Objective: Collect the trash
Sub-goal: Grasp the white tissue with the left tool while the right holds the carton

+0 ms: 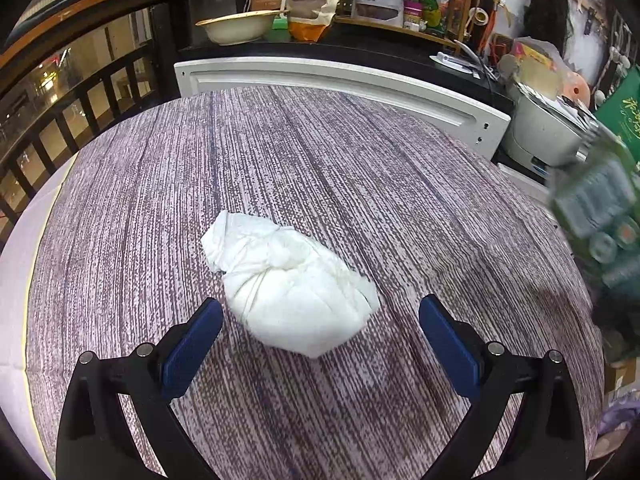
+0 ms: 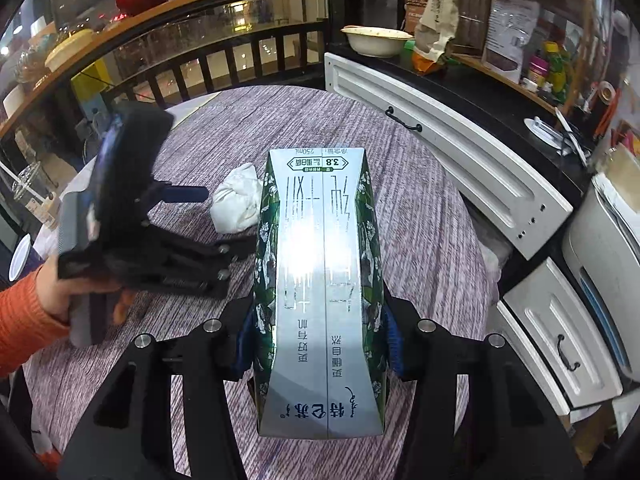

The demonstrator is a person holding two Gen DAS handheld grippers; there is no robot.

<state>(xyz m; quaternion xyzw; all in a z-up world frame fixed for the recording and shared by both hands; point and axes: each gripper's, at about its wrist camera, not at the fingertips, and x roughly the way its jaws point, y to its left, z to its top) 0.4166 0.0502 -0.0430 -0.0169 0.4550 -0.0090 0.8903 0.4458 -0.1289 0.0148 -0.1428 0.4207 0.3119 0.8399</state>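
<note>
A crumpled white tissue wad lies on the table's purple-grey striped cloth. My left gripper is open, its blue pads standing on either side of the wad's near end without touching it. My right gripper is shut on a green and silver milk carton, held above the table with its pads dented into the sides. The carton shows blurred at the right edge of the left wrist view. In the right wrist view the tissue wad lies beyond the carton, beside the left gripper.
A hand in an orange sleeve holds the left gripper. A white cabinet runs along the table's far side, with a bowl and food bags on the black counter above. A rice cooker stands at the right.
</note>
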